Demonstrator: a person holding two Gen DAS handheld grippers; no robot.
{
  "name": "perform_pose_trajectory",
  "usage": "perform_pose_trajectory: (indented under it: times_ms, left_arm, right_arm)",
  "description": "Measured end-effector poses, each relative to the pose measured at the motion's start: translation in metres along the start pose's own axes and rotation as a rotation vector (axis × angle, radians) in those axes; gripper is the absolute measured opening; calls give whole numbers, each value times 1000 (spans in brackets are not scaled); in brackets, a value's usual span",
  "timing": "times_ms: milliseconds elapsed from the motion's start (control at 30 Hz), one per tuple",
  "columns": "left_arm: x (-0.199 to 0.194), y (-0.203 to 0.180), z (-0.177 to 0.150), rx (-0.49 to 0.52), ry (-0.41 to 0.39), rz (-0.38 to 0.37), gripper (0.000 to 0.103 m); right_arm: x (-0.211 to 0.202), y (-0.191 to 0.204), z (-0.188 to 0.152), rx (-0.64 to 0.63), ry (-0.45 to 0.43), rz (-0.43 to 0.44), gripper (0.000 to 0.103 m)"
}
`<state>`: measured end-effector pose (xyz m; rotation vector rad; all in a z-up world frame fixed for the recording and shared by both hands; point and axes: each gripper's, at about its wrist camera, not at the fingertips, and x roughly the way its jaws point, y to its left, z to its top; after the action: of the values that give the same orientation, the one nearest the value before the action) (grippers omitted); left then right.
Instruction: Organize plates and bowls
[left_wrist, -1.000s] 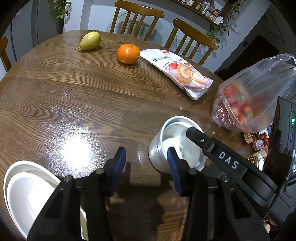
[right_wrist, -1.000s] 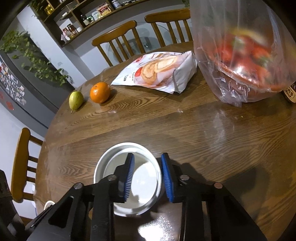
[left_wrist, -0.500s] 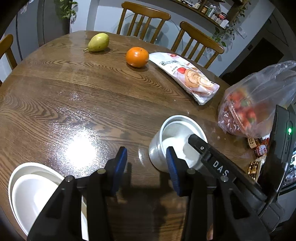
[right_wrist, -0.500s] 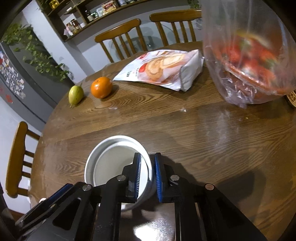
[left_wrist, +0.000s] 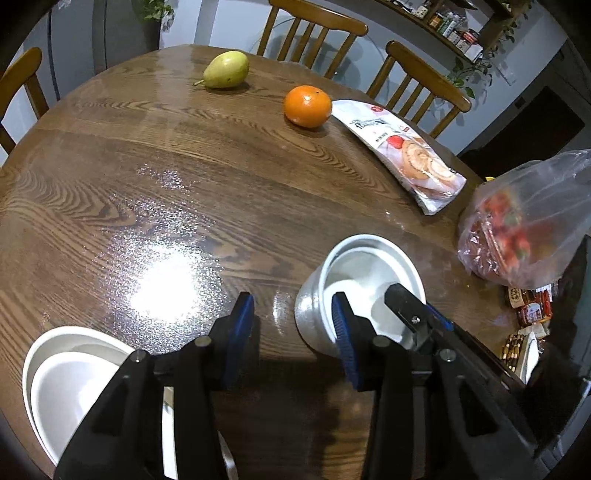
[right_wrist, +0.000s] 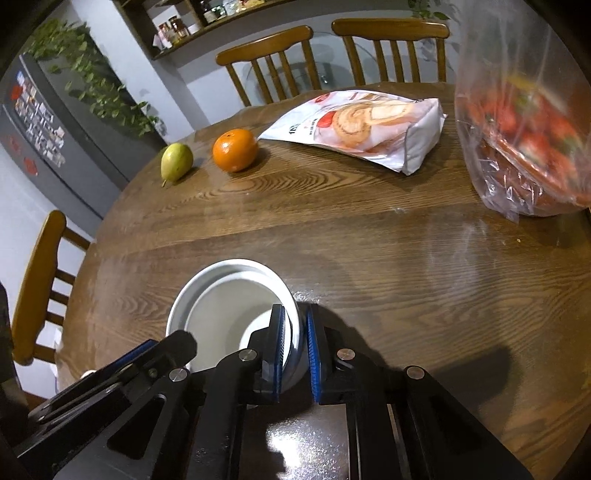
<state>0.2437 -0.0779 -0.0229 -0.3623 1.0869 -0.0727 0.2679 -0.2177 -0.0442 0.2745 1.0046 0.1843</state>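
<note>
Left wrist view: we see the left gripper (left_wrist: 291, 325) part spread over bare table (left_wrist: 155, 177), nothing between its blue pads; its right pad sits just beside the outer wall of the white bowl (left_wrist: 369, 273), and whether it touches we cannot tell. The right gripper (left_wrist: 417, 314) comes in from lower right with one finger inside the bowl. Only this view shows the stacked white plates (left_wrist: 70, 380) at lower left near the table edge, partly hidden behind the left gripper's frame, and small snack packs (left_wrist: 530, 310) at far right. Pear (left_wrist: 226, 69), orange (left_wrist: 307, 106), snack bag (left_wrist: 406, 155) and a clear plastic bag (left_wrist: 524, 225) of red items lie along the far and right sides; the wide middle of the table is open between bowl and plates. Right wrist view: the right gripper (right_wrist: 294, 347) has just been closing and now pinches the bowl (right_wrist: 229, 299) at its near rim, one pad inside, one outside, both pressed on the wall. The bowl looks like two nested bowls, near the front edge of the table (right_wrist: 369, 236). This view alone shows a chair (right_wrist: 33, 280) at left and a dark fridge (right_wrist: 48, 122) with plants. Open wood lies right of the bowl up to the plastic bag (right_wrist: 528, 122).
</note>
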Motion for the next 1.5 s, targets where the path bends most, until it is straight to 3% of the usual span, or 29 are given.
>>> perform_pose_trajectory:
  times_ms: [400,733,1200,1500]
  left_arm:
    - [3,0,0,12,-26,-3,42]
    - [7,-10,-6,74,-53,35,40]
    - [5,-17,-10,96,-66,-29,15]
    - [2,-20,-12,98,-77,-15,13]
  right_arm:
    - [1,0,-1,17,23,-16,14]
    - [3,-20,2,132,62,74,14]
    - [6,-20,1,151,65,81,14]
    - [5,-18,0,154,65,94,16]
